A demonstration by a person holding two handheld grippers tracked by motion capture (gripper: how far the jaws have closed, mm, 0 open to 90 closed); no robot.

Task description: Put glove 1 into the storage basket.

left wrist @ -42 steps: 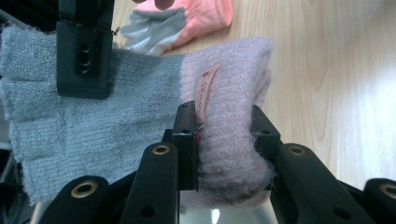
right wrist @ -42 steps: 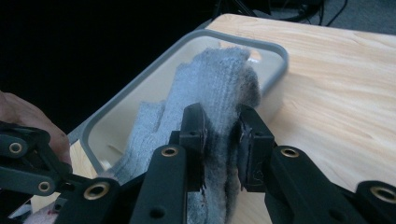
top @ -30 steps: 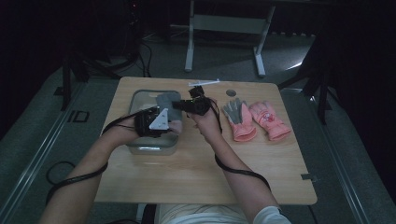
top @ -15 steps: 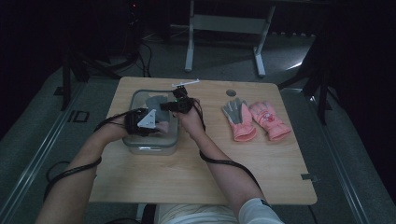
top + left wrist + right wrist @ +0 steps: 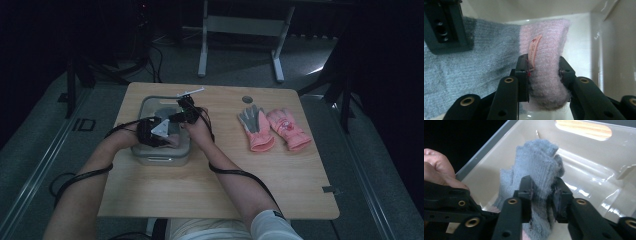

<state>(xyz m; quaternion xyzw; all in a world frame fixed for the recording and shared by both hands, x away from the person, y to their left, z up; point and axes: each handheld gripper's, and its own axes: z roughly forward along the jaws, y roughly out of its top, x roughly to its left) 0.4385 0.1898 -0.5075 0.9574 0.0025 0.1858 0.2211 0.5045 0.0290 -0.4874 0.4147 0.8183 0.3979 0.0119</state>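
Observation:
A knitted glove, grey over the hand with a pink cuff, lies stretched inside a clear plastic bin. My left gripper is shut on the pink cuff, beside its small sewn label. My right gripper pinches the grey finger end; its jaws have just been opening, and the knit still fills the gap and touches both pads. In the high view both grippers, left and right, reach down into the bin close together. The right gripper's body shows above the grey knit.
Two more pink-and-grey gloves lie side by side at the right of the wooden table, one palm up, one back up. A round hole sits near the table's far edge. The bin's walls close in around both grippers.
Both hands have carried the glove leftward and down, from above the bin's right rim into the bin. The gloves at the right have not moved.

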